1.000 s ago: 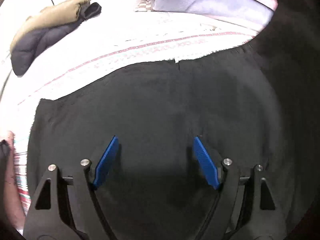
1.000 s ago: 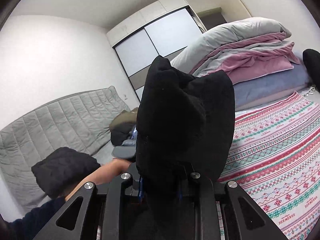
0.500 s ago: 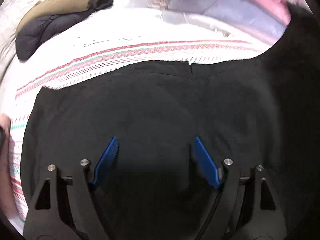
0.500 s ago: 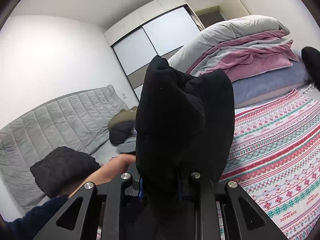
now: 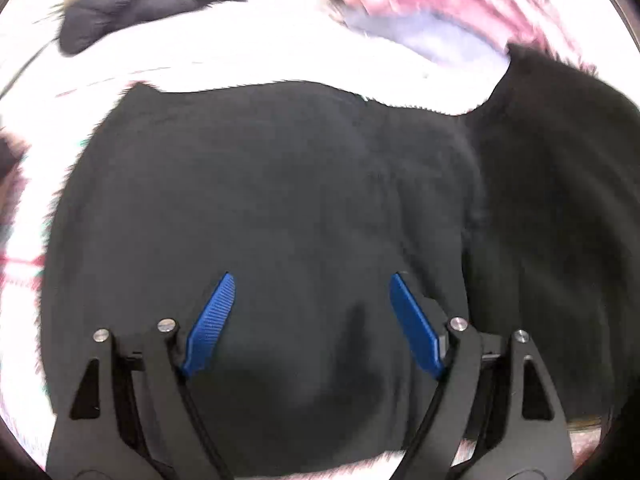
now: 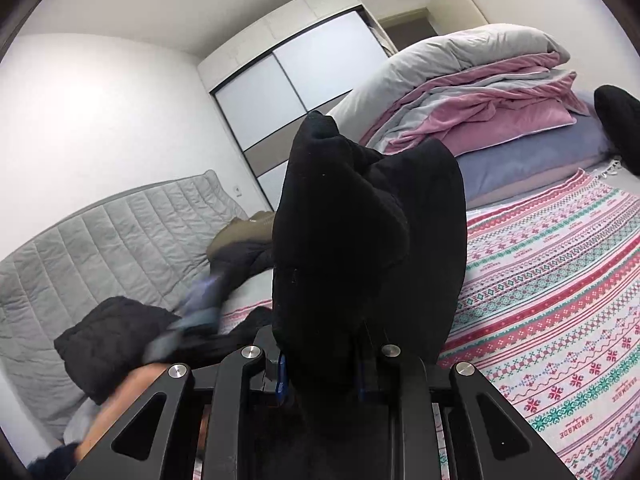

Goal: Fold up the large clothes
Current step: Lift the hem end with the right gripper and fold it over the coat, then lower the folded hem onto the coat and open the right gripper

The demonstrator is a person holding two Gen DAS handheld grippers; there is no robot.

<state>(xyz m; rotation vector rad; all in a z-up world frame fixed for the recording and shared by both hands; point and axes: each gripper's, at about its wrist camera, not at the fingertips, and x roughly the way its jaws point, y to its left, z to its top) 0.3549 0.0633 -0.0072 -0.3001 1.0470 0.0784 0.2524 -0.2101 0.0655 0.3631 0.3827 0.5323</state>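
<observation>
While black garment (image 5: 280, 200) covers patterned bedspread (image 6: 560, 300), left fingers (image 5: 216, 320) spread empty, right fingers (image 6: 282, 376) pinching it.

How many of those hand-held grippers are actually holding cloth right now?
1. The right hand-held gripper pinches the black garment; the left hand-held gripper is open above it.
</observation>
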